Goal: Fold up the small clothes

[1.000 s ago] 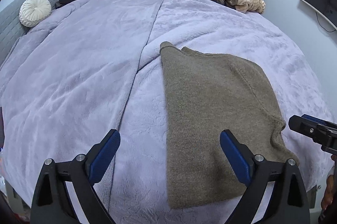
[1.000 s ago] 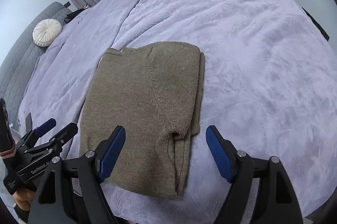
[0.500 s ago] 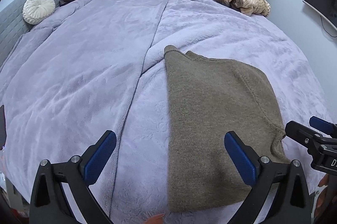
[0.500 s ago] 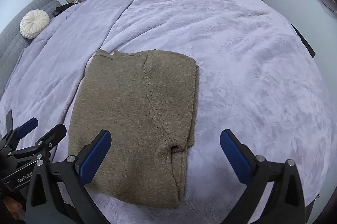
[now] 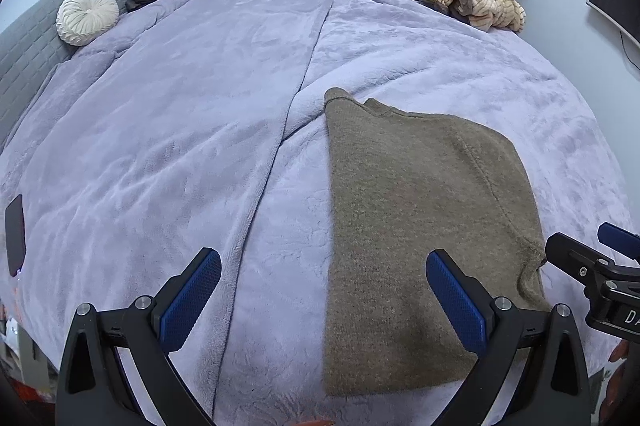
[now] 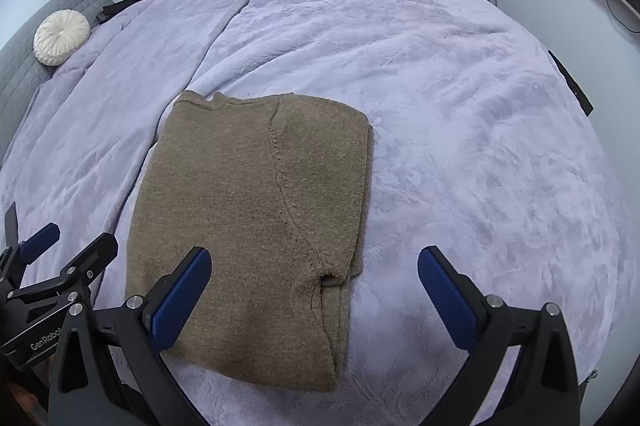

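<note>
Lying flat on the lilac blanket [image 6: 460,113], the folded brown sweater [image 6: 248,226] runs 6 to 12 o'clock, neckline at 12; its near hem is partly hidden behind black finger frames. Left gripper [image 5: 322,300] and right gripper [image 6: 314,296] have just been opening, now gaping wide, holding nothing.

A folded olive-brown knitted sweater [image 5: 420,226] lies flat on the lilac fleece blanket [image 5: 180,145], under the wide-open left gripper's [image 5: 322,290] right finger, nothing clamped.
</note>
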`<act>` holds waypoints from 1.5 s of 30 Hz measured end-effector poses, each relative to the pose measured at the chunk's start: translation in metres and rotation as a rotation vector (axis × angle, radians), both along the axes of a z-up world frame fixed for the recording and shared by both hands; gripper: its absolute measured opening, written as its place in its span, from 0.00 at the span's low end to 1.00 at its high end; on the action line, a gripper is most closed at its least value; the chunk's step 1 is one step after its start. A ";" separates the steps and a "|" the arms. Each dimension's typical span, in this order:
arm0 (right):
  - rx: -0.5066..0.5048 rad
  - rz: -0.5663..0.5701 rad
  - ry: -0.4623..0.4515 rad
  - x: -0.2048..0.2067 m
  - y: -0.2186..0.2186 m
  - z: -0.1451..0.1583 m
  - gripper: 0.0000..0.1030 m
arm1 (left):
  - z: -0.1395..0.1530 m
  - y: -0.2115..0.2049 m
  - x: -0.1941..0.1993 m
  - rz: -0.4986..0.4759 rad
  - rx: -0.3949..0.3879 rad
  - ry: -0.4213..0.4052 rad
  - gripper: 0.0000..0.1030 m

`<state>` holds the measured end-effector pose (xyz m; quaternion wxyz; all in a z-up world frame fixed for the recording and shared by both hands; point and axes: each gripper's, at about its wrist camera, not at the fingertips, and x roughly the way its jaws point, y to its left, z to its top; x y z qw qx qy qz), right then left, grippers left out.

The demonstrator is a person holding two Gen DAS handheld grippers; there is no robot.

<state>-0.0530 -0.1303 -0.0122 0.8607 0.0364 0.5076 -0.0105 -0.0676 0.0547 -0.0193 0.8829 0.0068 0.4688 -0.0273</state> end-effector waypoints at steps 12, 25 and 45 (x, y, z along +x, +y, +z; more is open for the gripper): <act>0.002 -0.012 0.015 -0.002 -0.001 -0.001 1.00 | 0.002 -0.002 -0.003 0.007 -0.004 0.007 1.00; -0.002 -0.022 0.016 -0.004 -0.003 -0.002 1.00 | 0.002 -0.003 -0.005 0.005 0.005 0.005 1.00; 0.006 -0.034 0.029 -0.006 -0.006 -0.008 1.00 | 0.000 -0.005 -0.004 -0.013 0.013 0.014 1.00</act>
